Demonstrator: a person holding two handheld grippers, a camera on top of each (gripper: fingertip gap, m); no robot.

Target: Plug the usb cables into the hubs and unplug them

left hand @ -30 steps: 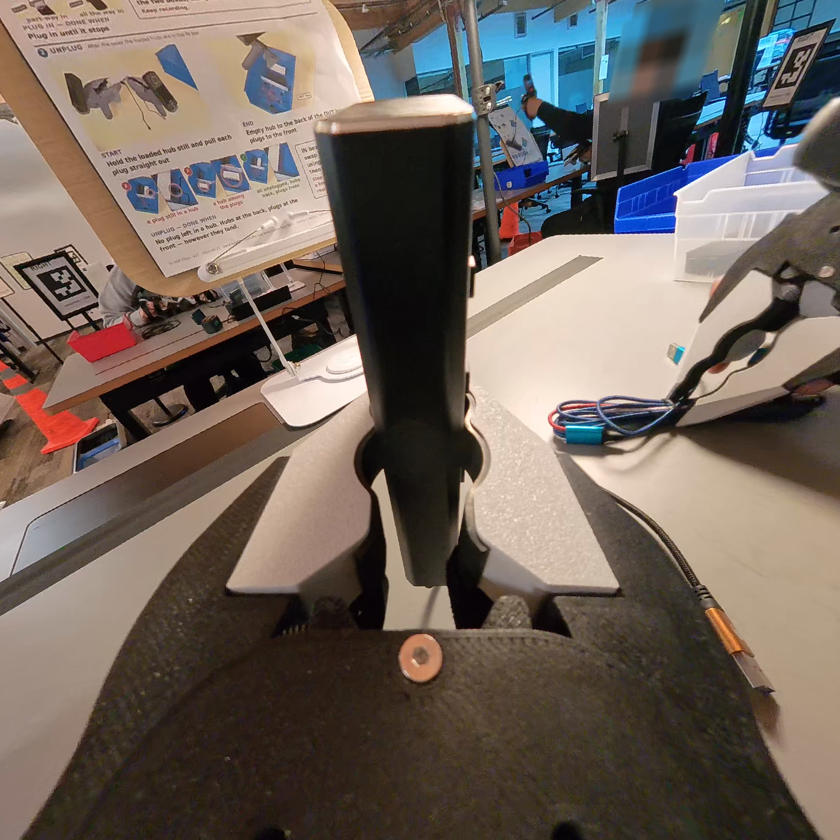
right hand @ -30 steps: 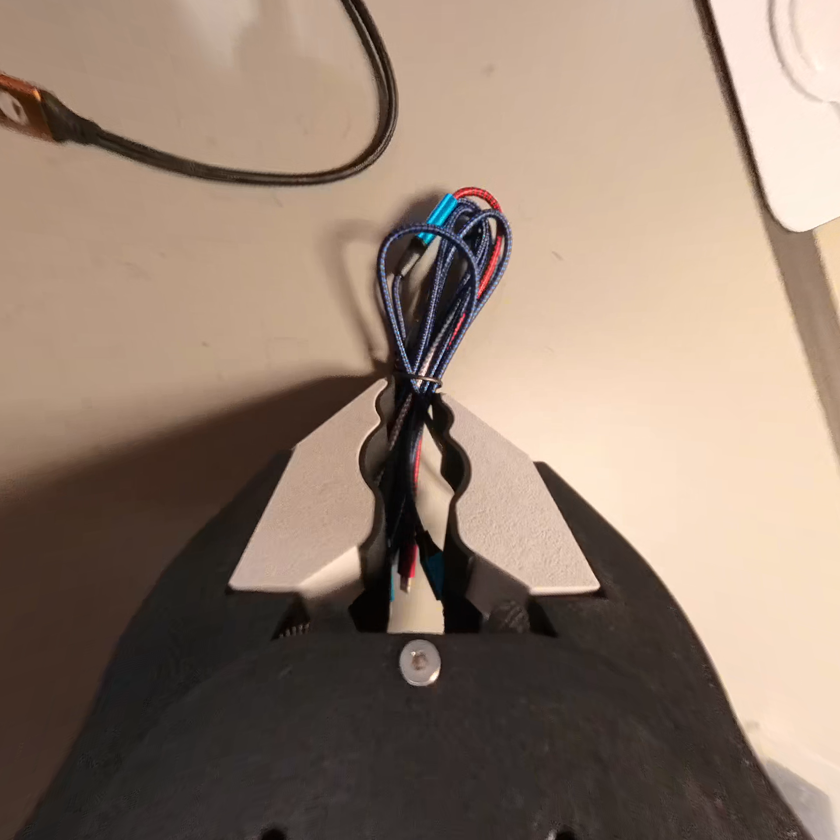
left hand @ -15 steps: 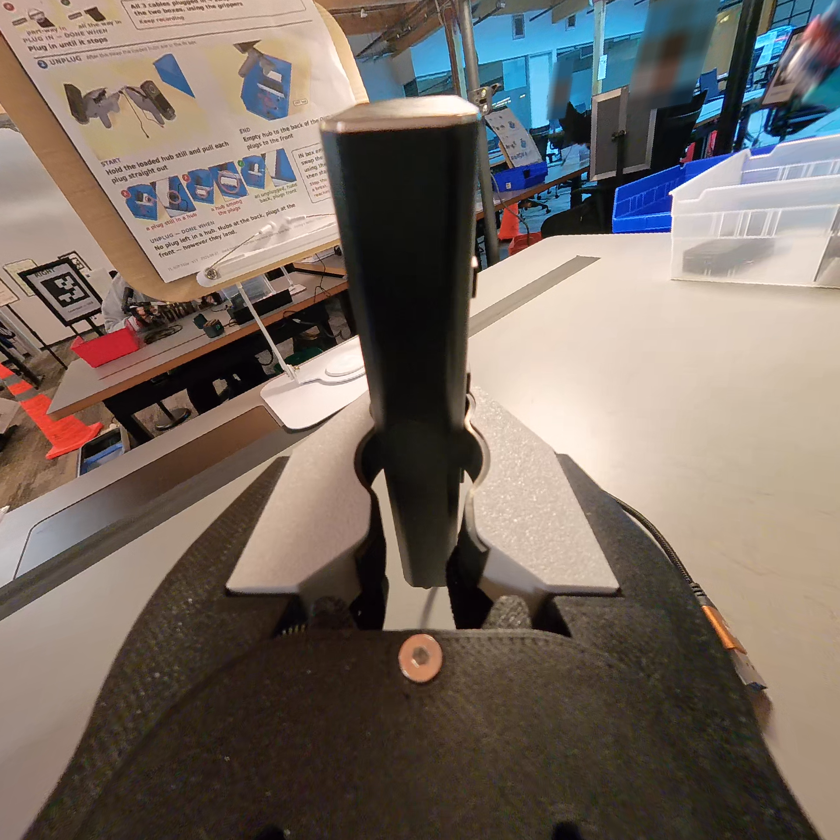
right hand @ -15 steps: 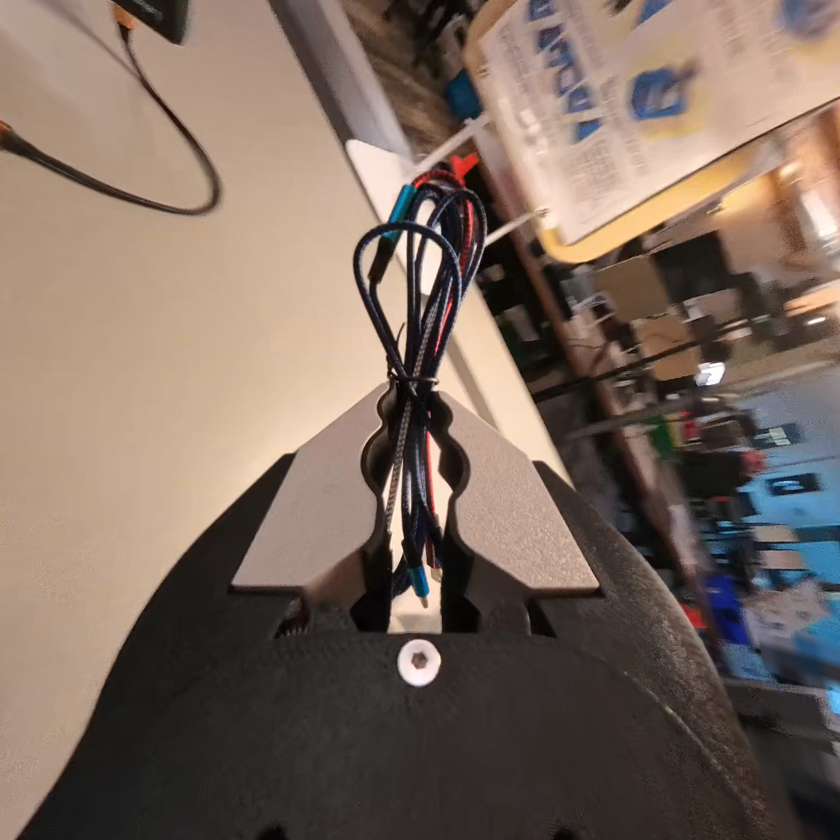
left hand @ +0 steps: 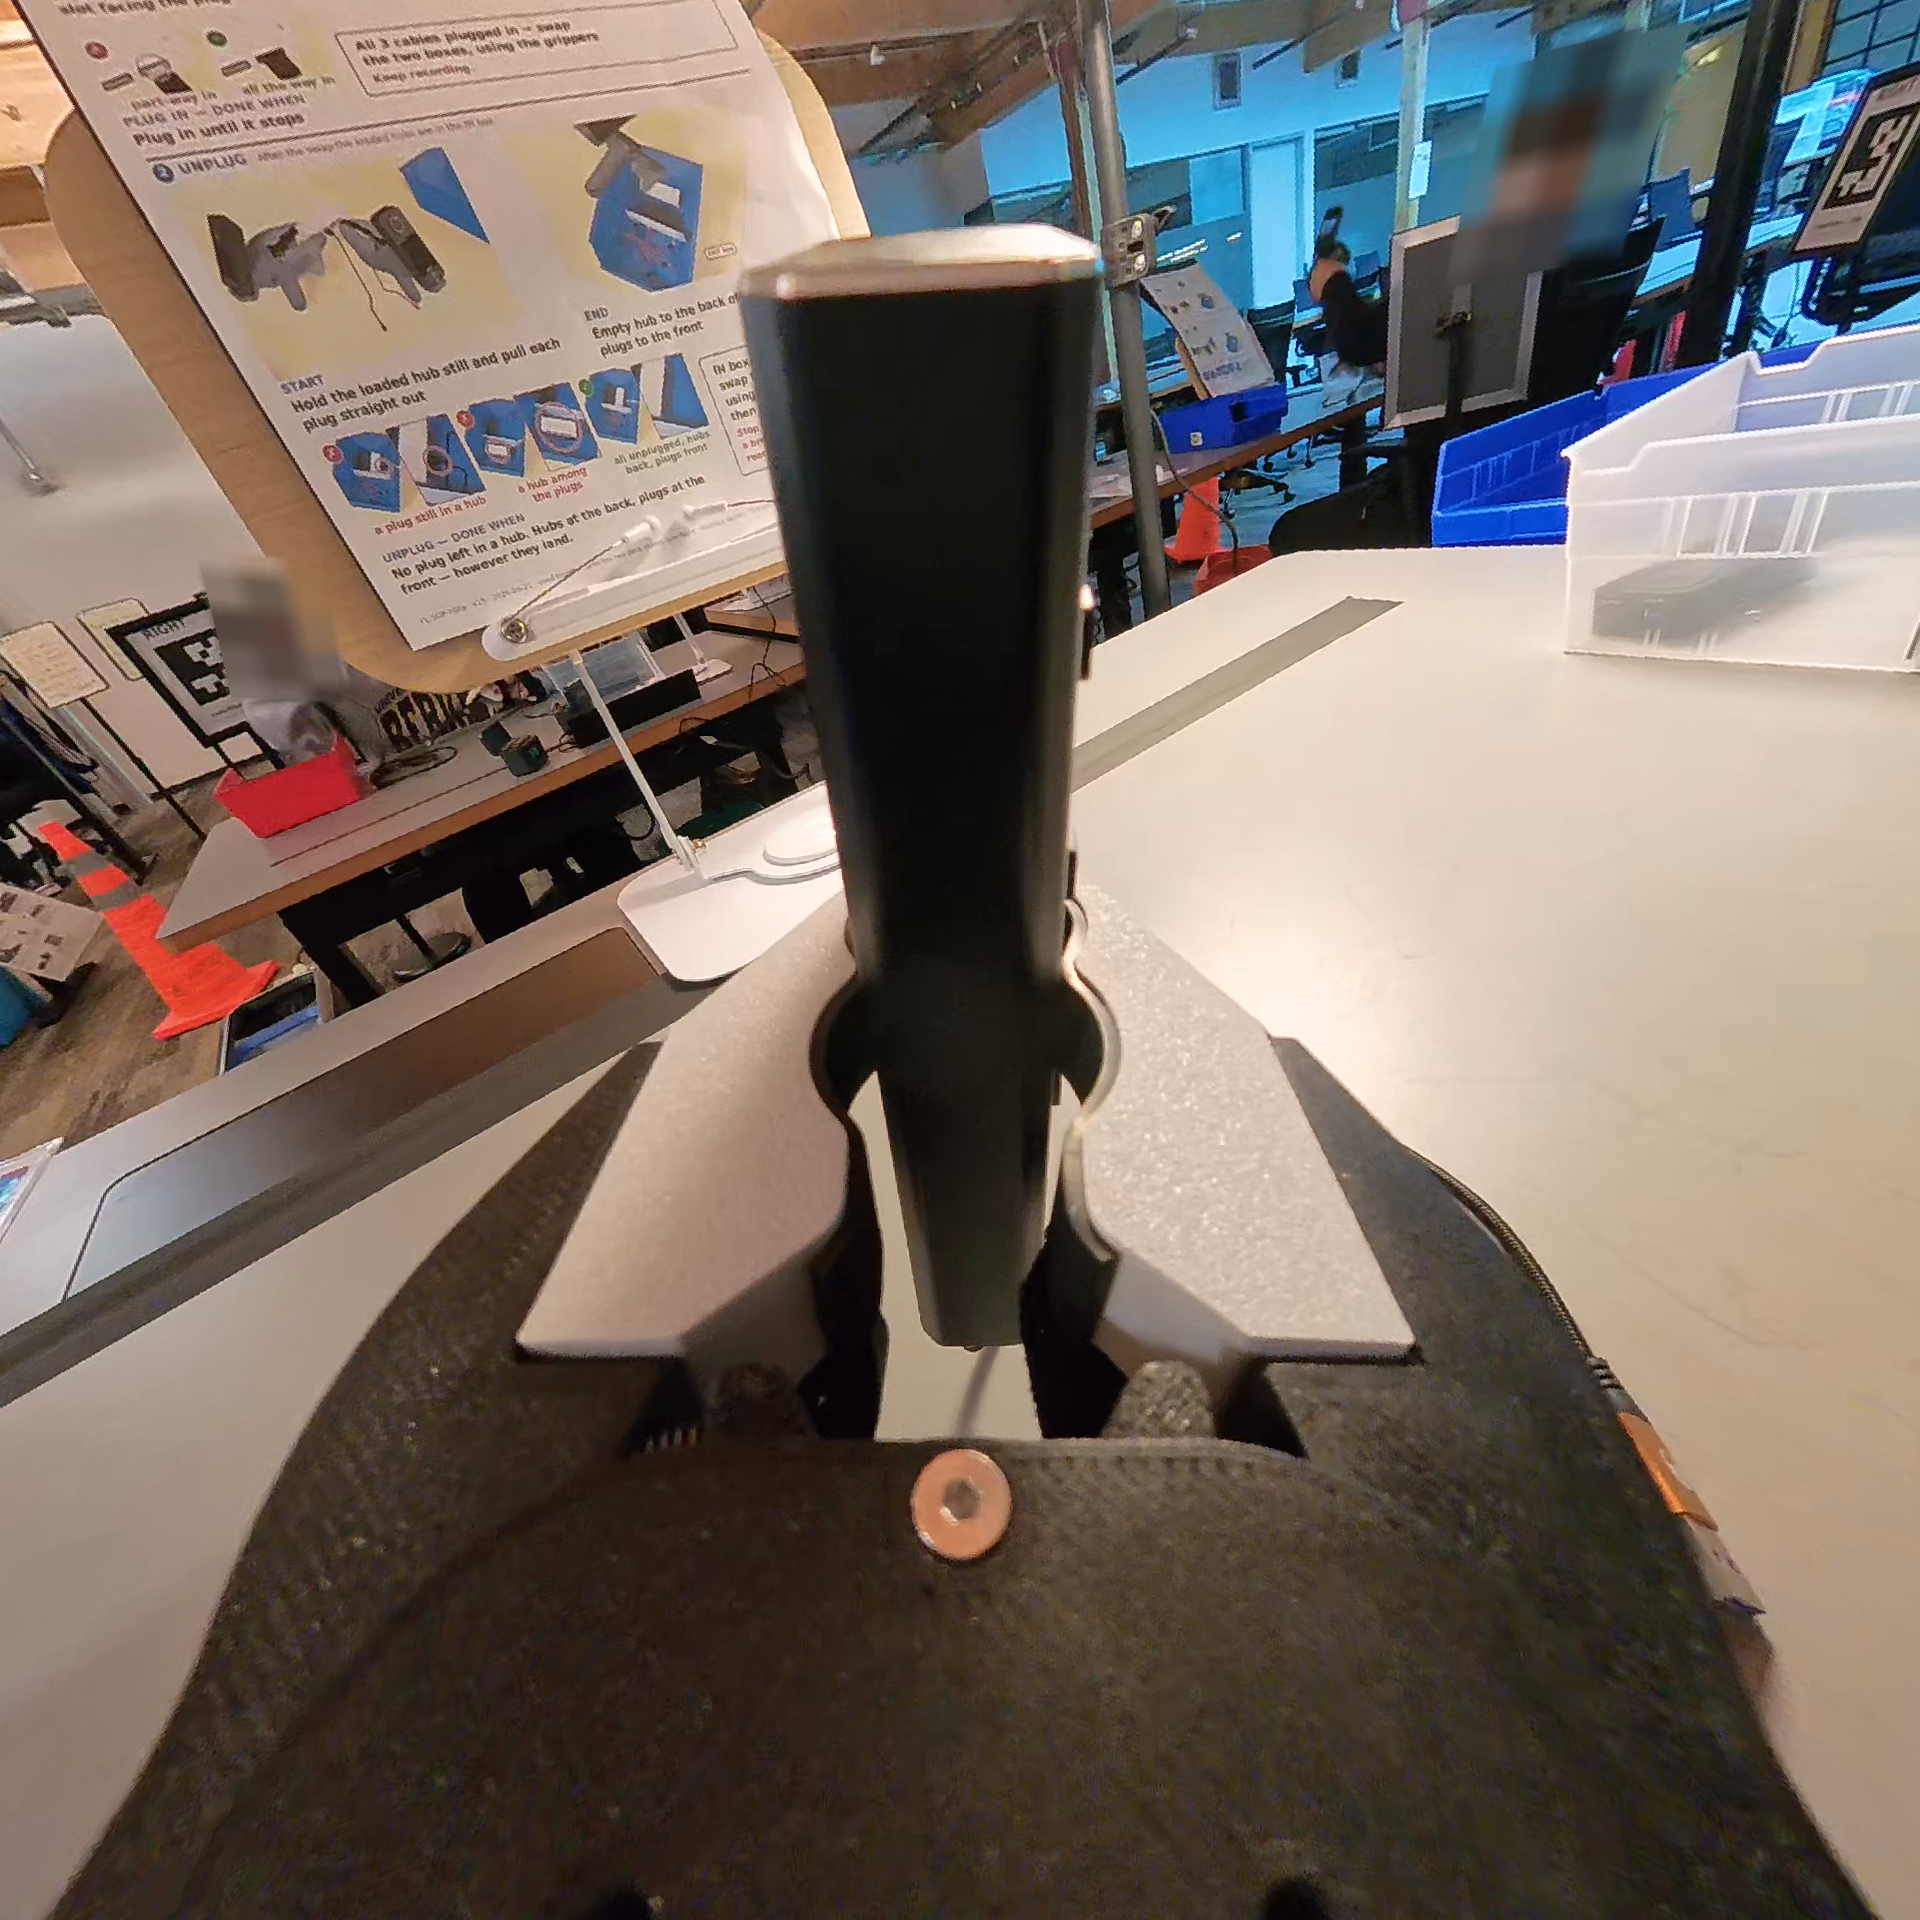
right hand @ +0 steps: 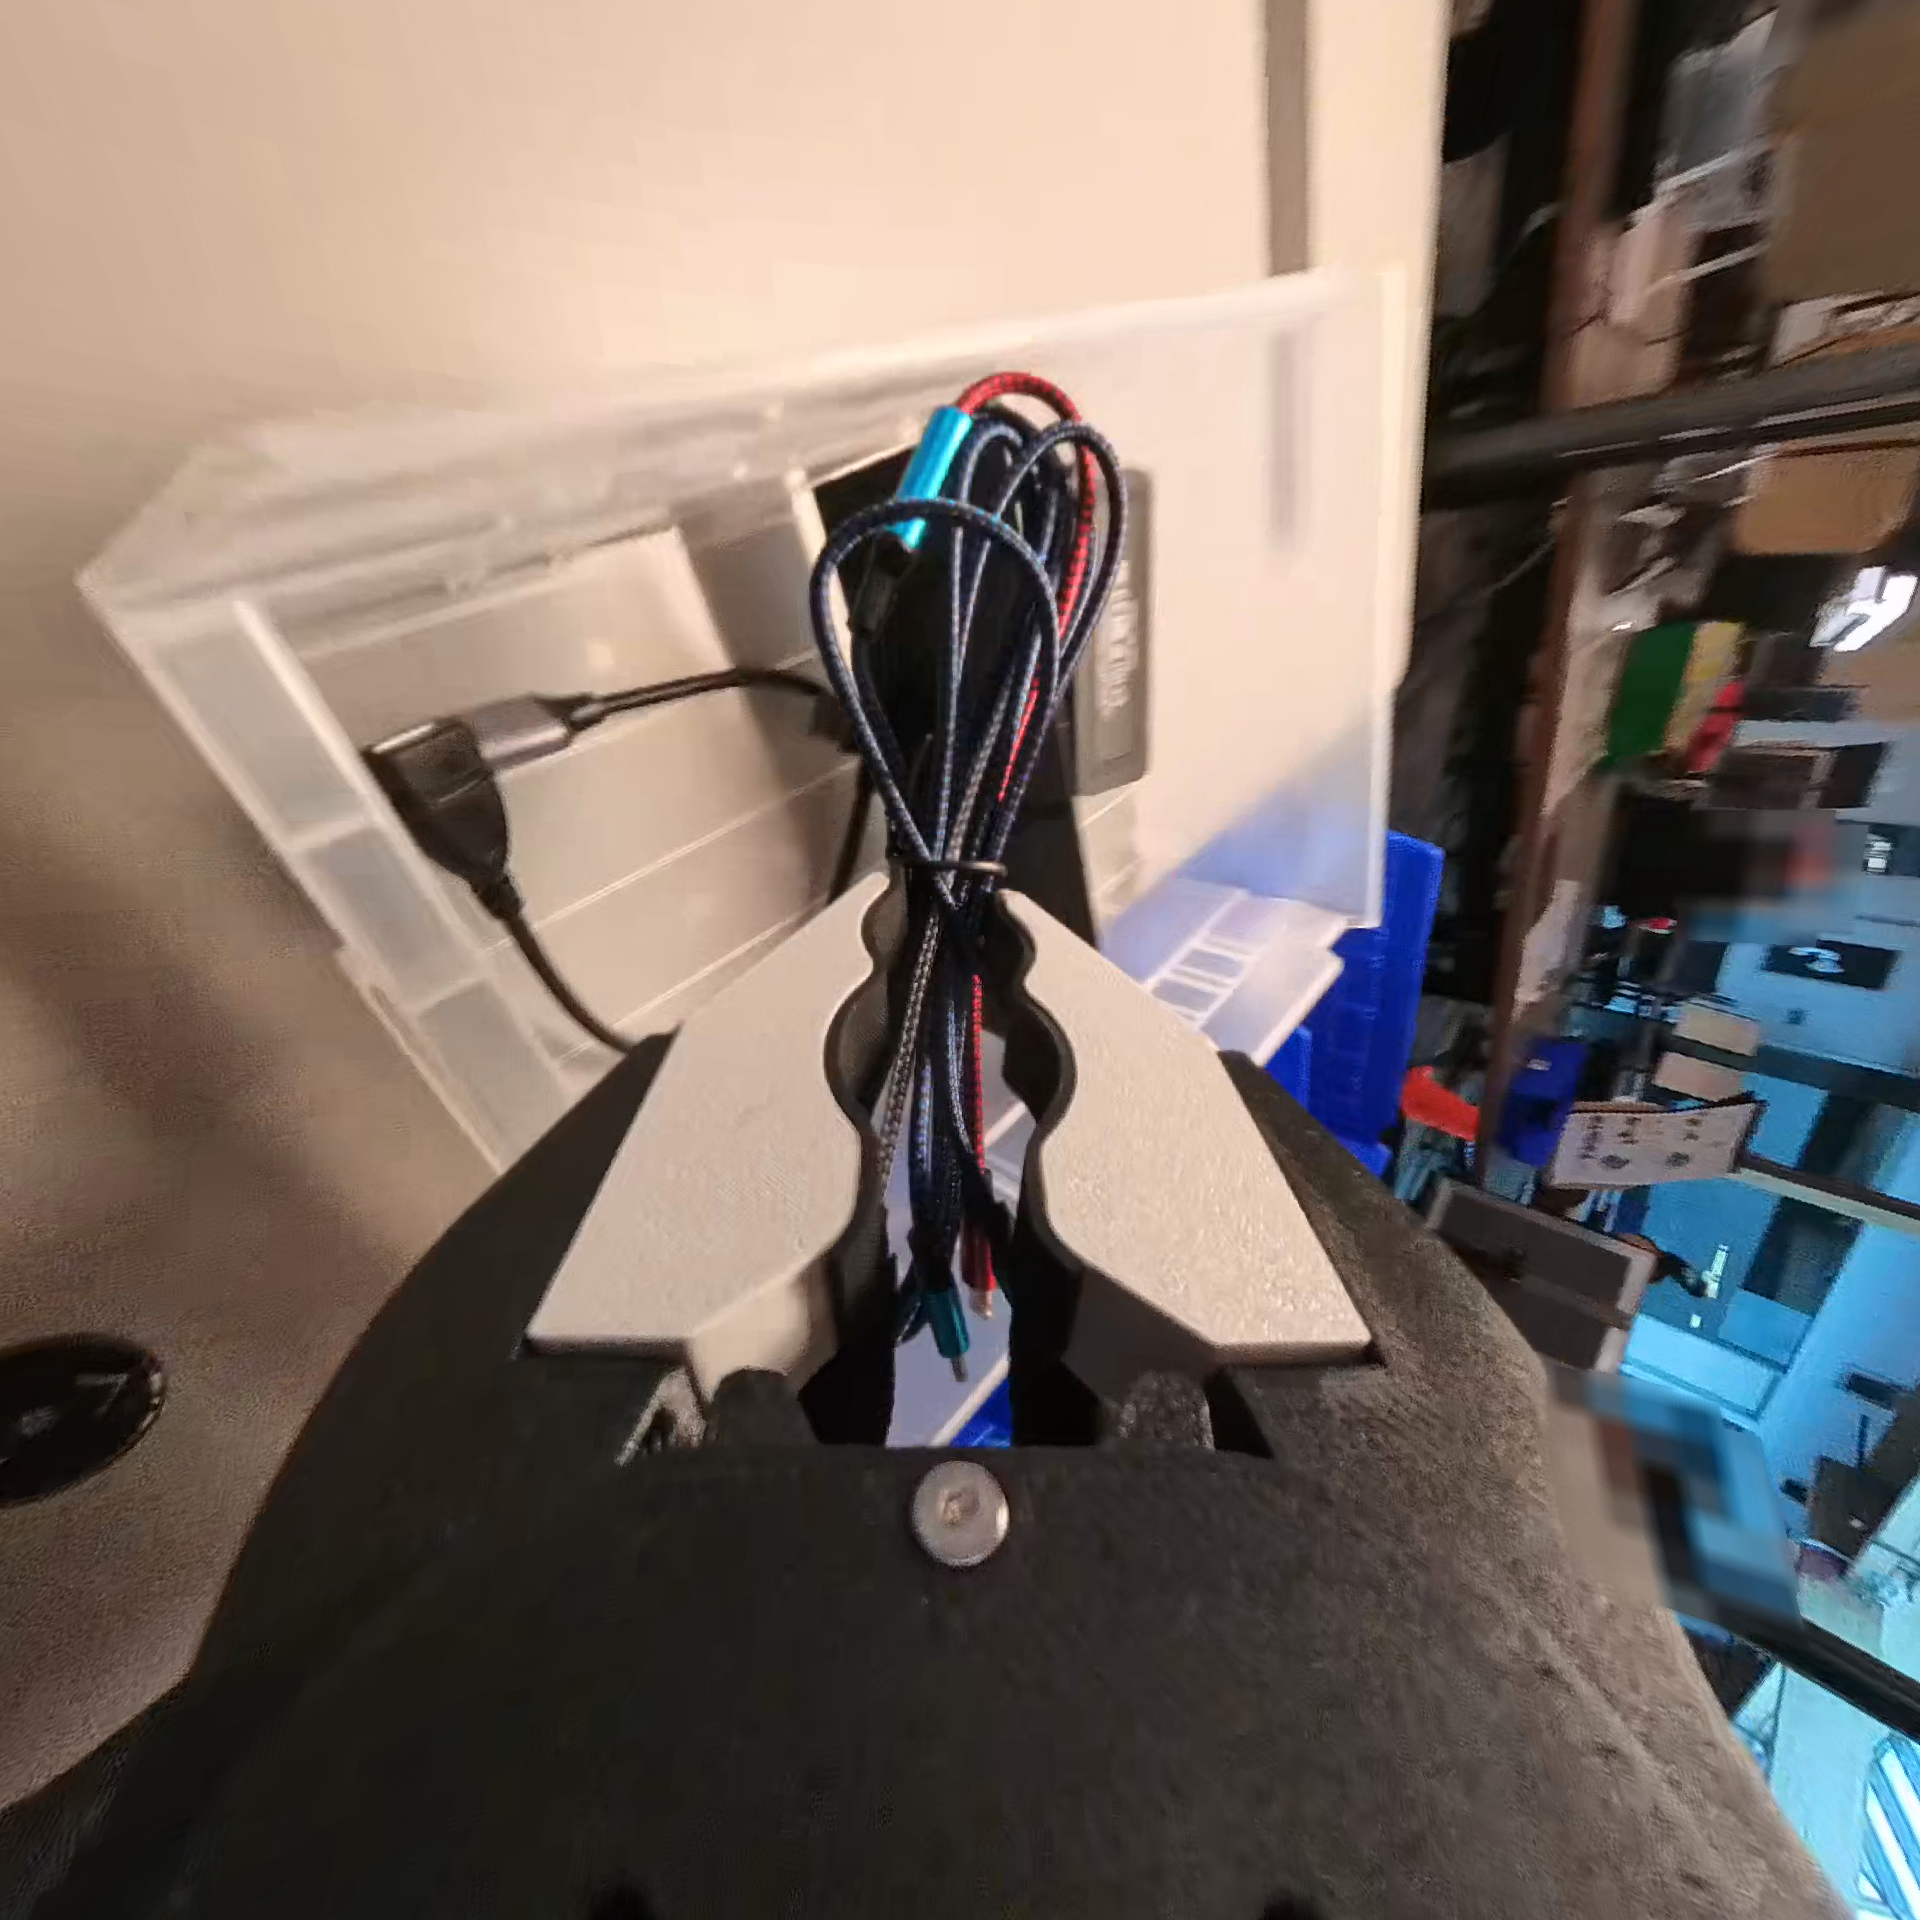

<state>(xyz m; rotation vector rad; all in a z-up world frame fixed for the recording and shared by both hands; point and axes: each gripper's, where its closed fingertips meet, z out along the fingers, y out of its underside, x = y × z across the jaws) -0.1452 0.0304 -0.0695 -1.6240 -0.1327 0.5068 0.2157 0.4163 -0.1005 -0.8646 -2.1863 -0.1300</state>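
Left gripper (left hand: 961, 1049) clamped on a dark hub (left hand: 925, 665) — a long black bar with a pale end cap, held upright between the two grey fingers (left hand: 727, 1132), its lower end reaching down into the gap between them. A thin wire trails from that lower end. Beyond the hub lies the pale counter (left hand: 1455, 935), and at the right edge of the gripper body an orange-collared plug (left hand: 1668, 1475) on a black braided cable (left hand: 1538, 1278) lies on the counter. Far right on the counter stands a clear bin (left hand: 1745, 520) with a dark block inside, blue bins (left hand: 1507, 478) behind it. A poster (left hand: 447, 312) on a board leans on a white stand at the counter's far edge. Right gripper (right hand: 945, 940) closed on a cable bundle (right hand: 966, 644) — blue and red braided loops tied with a thin band just above the fingertips, a teal metal plug (right hand: 925, 478) near the top, more plug ends hanging down between the fingers. The bundle is held off the counter, in front of the clear bin (right hand: 520, 582). Inside the bin a grey-collared connector (right hand: 509, 722) meets a black connector (right hand: 436, 774), their cable running on below; a second dark block sits behind the bundle. The right view is tilted and blurred, so finer detail cannot be told.
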